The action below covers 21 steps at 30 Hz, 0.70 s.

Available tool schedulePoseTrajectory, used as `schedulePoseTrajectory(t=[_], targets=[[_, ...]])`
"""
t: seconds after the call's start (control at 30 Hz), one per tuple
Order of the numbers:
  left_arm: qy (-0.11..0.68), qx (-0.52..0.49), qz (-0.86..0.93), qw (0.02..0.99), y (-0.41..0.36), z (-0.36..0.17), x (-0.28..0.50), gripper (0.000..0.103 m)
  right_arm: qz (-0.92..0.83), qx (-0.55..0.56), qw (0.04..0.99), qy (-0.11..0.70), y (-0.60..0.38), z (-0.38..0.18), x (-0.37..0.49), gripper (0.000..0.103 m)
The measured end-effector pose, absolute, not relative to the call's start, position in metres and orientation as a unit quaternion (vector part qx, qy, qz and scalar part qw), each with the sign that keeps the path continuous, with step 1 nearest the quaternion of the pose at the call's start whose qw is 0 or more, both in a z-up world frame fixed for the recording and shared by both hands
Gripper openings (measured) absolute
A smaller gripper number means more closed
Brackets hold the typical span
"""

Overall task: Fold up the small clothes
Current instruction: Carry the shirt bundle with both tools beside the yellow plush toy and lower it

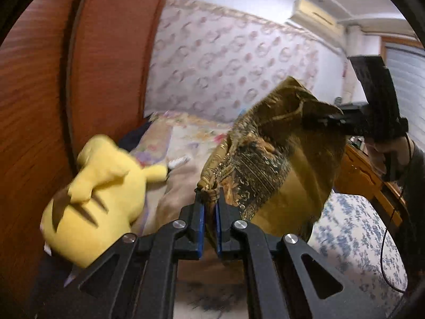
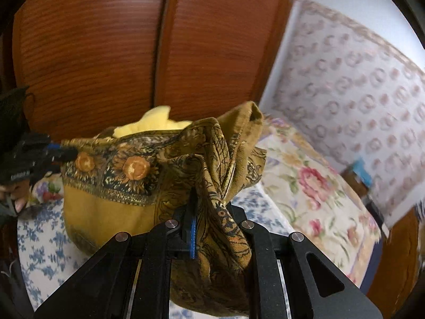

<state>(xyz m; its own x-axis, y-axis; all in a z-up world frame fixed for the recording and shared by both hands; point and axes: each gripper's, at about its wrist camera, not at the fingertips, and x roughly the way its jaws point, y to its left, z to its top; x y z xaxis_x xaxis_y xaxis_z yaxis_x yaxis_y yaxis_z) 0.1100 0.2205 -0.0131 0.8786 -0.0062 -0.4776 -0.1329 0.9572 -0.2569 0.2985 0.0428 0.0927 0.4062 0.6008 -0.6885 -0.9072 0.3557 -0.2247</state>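
bedroom with wooden wardrobe (image 2: 106,53), floral bed (image 2: 313,186) below. mustard patterned cloth (image 1: 265,159) hanging in air, stretched between left gripper (image 1: 209,207) and right gripper (image 2: 209,212), both clamped on bunched corners. likely light, limp, slippery; best gripped at hem corners.

Yellow plush toy (image 1: 101,191) beside wooden wardrobe (image 1: 39,93)

Two close wrist views, shared cloth (image 1: 268,159)
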Motion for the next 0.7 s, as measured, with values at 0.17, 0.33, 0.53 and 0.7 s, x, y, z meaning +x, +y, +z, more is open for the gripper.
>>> schedulePoseTrajectory(t=[0.17,0.33,0.53,0.7], targets=[[0.263,-0.157,0.060,0.950,0.236,-0.041,0.100,0.003,0.496,-0.338,0.757,0.259,0.108,0.071,0.308,0.012],[0.283,-0.147,0.082,0.944,0.237,-0.054,0.097,0.003,0.514,-0.334,0.747,0.258,0.145,0.056,0.320,0.012],[0.294,-0.148,0.086,0.940,0.241,-0.061,0.096,0.003,0.494,-0.303,0.772,0.260,0.151,0.049,0.331,0.041],[0.301,-0.144,0.094,0.938,0.243,-0.058,0.100,0.003,0.473,-0.250,0.807,0.251,0.125,0.058,0.343,0.056]])
